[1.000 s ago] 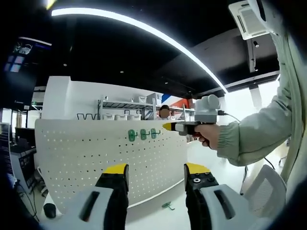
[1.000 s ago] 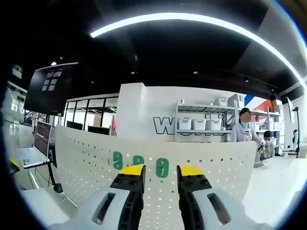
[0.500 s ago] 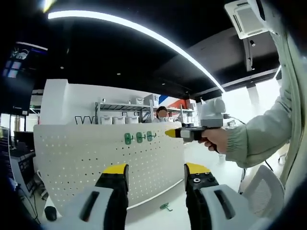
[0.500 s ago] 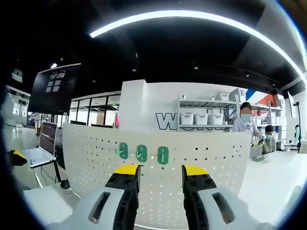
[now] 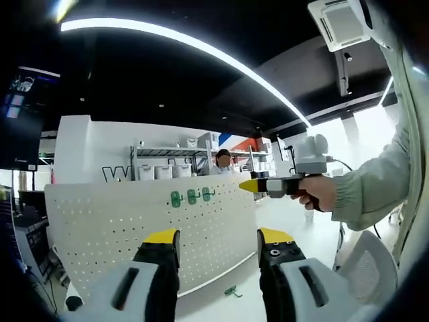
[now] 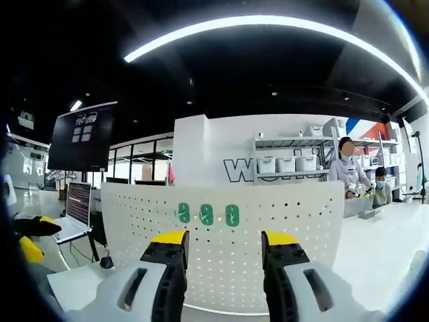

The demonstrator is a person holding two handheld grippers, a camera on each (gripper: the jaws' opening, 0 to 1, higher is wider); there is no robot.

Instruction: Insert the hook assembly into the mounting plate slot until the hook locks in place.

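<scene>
A white pegboard mounting plate [image 5: 120, 228] stands upright on the table, with three green hooks [image 5: 192, 196] set in a row near its top edge. One loose green hook [image 5: 232, 291] lies on the table at the plate's foot. My left gripper [image 5: 219, 236] is open and empty, well back from the plate. A hand holds my right gripper [image 5: 248, 185] level with the hooks, off the plate's right end. In the right gripper view the plate [image 6: 268, 268] faces me with the three hooks [image 6: 206, 215]; the right gripper [image 6: 225, 238] is open and empty. The left gripper [image 6: 33, 235] peeks in at the left edge.
An open laptop [image 6: 75, 208] sits left of the plate, with a small black object [image 6: 107, 263] and cable beside it. Shelves with bins [image 6: 285, 164] and people [image 6: 352, 171] stand behind. A white chair [image 5: 375, 261] is at the right.
My right gripper has drawn back from the plate and its jaws have spread wider. In the left gripper view it has shifted right, away from the hooks. Both cameras moved a little.
</scene>
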